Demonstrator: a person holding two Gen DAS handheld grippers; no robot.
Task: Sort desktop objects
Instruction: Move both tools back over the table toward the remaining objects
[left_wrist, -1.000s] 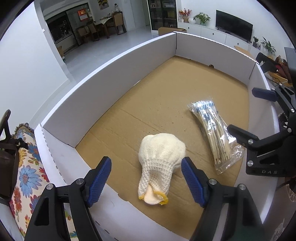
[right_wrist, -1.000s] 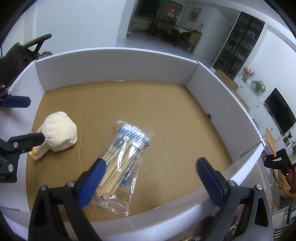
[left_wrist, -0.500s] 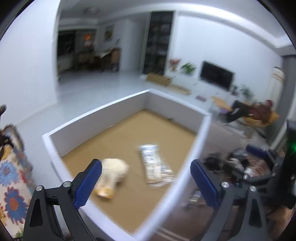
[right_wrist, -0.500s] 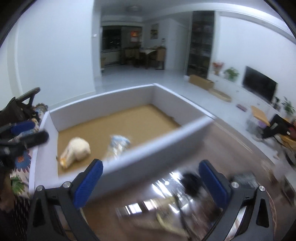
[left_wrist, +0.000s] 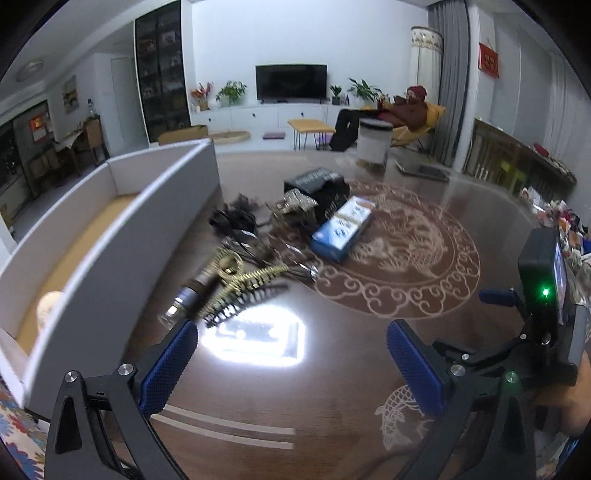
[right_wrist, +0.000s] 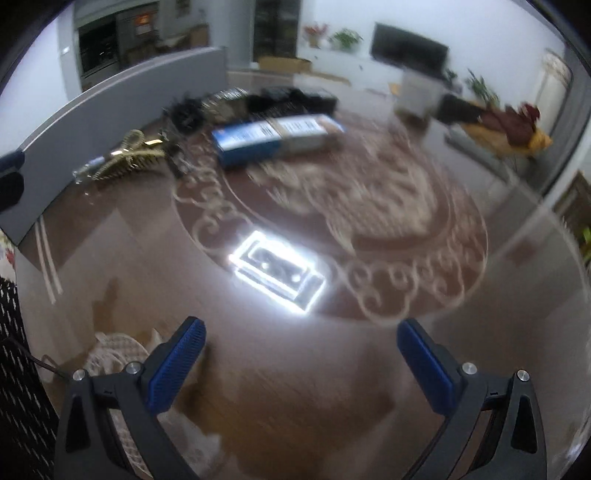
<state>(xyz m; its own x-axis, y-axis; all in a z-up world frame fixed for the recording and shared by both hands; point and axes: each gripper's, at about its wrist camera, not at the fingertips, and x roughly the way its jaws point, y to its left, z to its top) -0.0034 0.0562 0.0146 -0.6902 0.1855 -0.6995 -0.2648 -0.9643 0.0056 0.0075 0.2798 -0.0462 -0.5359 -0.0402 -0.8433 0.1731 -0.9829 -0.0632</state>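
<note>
Both grippers hang open and empty over a glossy brown table (left_wrist: 332, 387). My left gripper (left_wrist: 291, 362) faces a pile of loose objects: a blue and white box (left_wrist: 341, 227), a black box (left_wrist: 314, 184), a gold comb-like piece (left_wrist: 240, 280), dark cables (left_wrist: 236, 221). The white-walled cardboard bin (left_wrist: 122, 221) stands at the left, with the cream knitted glove (left_wrist: 46, 306) showing inside. My right gripper (right_wrist: 301, 363) sees the same blue box (right_wrist: 273, 140), the gold piece (right_wrist: 125, 158) and the bin wall (right_wrist: 110, 107), all blurred.
A bright lamp reflection (left_wrist: 255, 336) lies on the table between the grippers. The right gripper's body (left_wrist: 543, 295) shows at the right of the left wrist view. A black mesh surface (right_wrist: 18, 369) is at the lower left in the right wrist view.
Both grippers have swung right, away from the bin holding the glove and the swab packet, and now face the pile of objects on the table. Both stayed open.
</note>
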